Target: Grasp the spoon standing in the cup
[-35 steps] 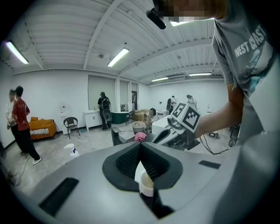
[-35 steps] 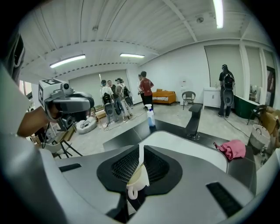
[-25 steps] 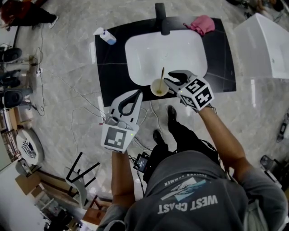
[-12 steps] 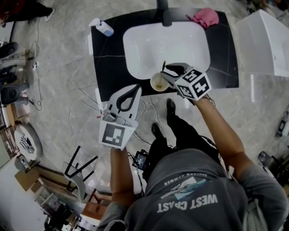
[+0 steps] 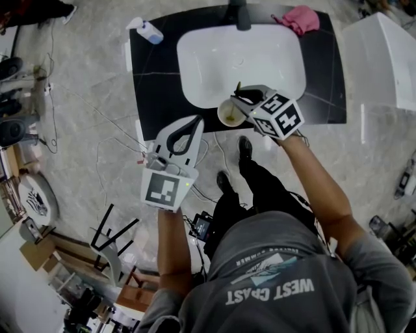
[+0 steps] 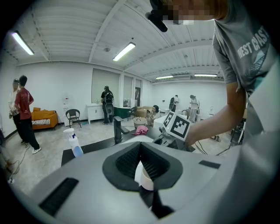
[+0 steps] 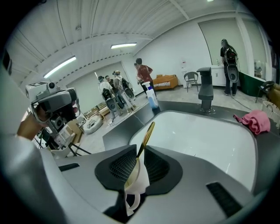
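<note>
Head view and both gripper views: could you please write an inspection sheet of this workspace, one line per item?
Surface: black counter with white sink, basin bare.
Job's things: cup at the sink's front edge; spoon standing in it, tilted.
Clutter: spray bottle and pink cloth at the counter's back corners.
Grippers: right gripper jaws closely flank the spoon handle, pinch unconfirmed; left gripper shut, empty.
Cables: loose cables on the floor, left.
Surroundings: several people, orange sofa.

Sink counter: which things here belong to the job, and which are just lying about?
In the job: spoon, cup, right tongs.
Lying about: spray bottle, pink cloth, tap, left tongs held aside.
</note>
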{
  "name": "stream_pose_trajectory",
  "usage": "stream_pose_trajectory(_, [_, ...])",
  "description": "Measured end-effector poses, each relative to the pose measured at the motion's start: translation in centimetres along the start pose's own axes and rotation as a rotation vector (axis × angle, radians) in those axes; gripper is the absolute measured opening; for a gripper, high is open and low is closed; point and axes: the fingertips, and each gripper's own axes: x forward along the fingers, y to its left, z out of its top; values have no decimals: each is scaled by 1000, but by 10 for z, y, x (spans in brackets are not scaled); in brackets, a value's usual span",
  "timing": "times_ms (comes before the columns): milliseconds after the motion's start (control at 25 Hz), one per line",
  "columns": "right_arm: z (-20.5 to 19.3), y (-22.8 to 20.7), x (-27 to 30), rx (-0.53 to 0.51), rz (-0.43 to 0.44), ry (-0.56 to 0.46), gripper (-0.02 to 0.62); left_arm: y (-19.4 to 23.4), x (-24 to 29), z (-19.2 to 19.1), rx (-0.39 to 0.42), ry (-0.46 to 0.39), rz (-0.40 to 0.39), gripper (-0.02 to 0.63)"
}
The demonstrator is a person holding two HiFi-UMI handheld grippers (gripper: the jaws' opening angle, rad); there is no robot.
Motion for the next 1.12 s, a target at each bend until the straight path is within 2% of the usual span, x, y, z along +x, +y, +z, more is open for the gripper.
stream_pose_trajectory(320, [16,6,-12,-21,-8,-35,35,-2,-7,7,5,10,-4,2])
stream_pose_trajectory(520, [26,14,-19,-43,-24,-68,34,-2,-19,13,25,-15,4,2])
stream_pose_trajectory(1120, [65,53,-63,-147,-137,-171,34,-14,-81,39,95,-88,31,2])
